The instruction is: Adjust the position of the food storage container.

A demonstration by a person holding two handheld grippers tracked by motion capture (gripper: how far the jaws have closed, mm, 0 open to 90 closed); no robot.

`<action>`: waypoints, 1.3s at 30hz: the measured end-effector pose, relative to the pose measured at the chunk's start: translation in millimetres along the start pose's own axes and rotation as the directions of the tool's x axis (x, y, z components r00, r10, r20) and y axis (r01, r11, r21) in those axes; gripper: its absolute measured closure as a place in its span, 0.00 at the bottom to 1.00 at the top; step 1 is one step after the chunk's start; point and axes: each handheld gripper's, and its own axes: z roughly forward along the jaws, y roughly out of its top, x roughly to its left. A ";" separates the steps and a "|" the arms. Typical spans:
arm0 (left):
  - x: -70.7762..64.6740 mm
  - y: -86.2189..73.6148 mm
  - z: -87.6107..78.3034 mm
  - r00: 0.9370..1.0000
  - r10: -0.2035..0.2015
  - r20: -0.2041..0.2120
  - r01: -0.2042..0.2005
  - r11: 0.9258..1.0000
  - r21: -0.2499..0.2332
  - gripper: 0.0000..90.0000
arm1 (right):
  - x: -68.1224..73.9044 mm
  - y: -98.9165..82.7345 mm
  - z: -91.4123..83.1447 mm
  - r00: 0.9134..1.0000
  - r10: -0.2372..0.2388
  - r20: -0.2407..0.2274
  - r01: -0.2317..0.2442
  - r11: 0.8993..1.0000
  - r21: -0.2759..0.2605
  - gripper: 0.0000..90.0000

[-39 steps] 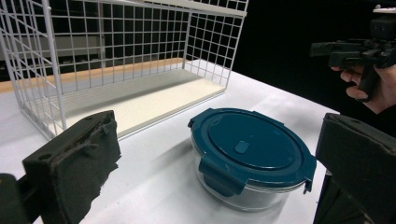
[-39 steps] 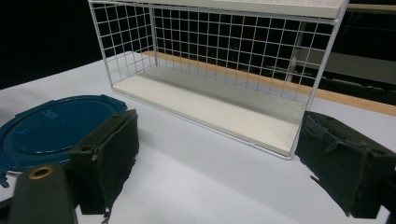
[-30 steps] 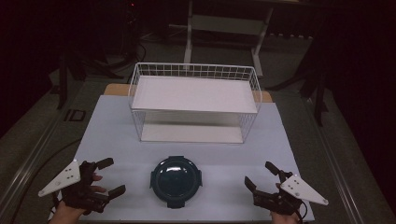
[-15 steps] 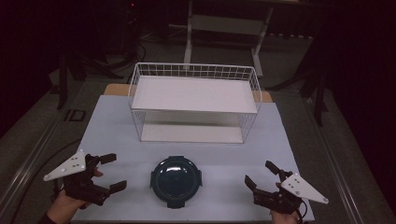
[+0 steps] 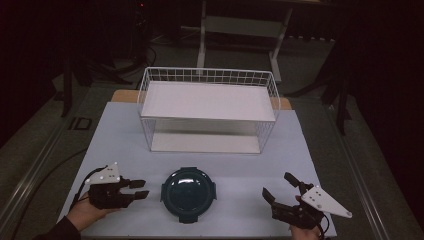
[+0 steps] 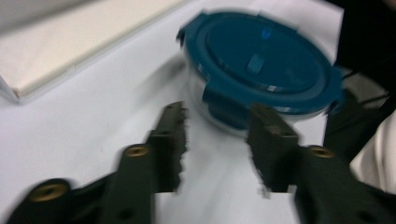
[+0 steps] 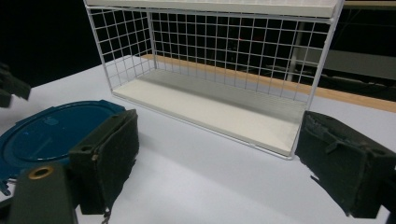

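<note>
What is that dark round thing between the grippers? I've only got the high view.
Observer: A round container with a blue clip-on lid; the left gripper view shows the colour.
Operator: Is the left gripper holding it?
Observer: No. The left gripper has just been closing its jaws with nothing between them; a lid clip sits just beyond the tips.
Operator: And the right one?
Observer: The right gripper has its jaws wide open, aimed at the wire rack and its bottom shelf.
</note>
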 end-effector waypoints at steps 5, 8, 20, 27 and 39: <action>0.0 -1.8 14.2 1.000 0.000 -0.008 0.000 0.997 0.078 0.92 | 0.2 -0.3 0.3 1.000 0.000 -0.005 0.000 1.000 0.002 0.14; -1.4 -1.6 21.3 1.000 -0.002 0.000 0.001 0.995 0.097 0.99 | -0.2 -0.2 0.1 1.000 0.001 -0.008 -0.001 1.000 0.001 0.14; -8.2 3.6 36.4 0.999 0.002 0.050 -0.008 0.993 0.114 1.00 | -1.5 -0.7 0.1 1.000 0.012 -0.013 -0.012 1.000 0.004 0.14; -11.3 9.3 43.0 0.999 0.003 0.042 -0.008 0.993 0.120 1.00 | -0.8 -0.8 1.5 1.000 0.013 -0.018 -0.013 1.000 0.008 0.14; -17.2 26.2 65.9 0.997 0.027 0.076 -0.037 0.990 0.136 1.00 | -0.8 -1.1 1.7 1.000 0.005 -0.024 -0.005 1.000 0.011 0.14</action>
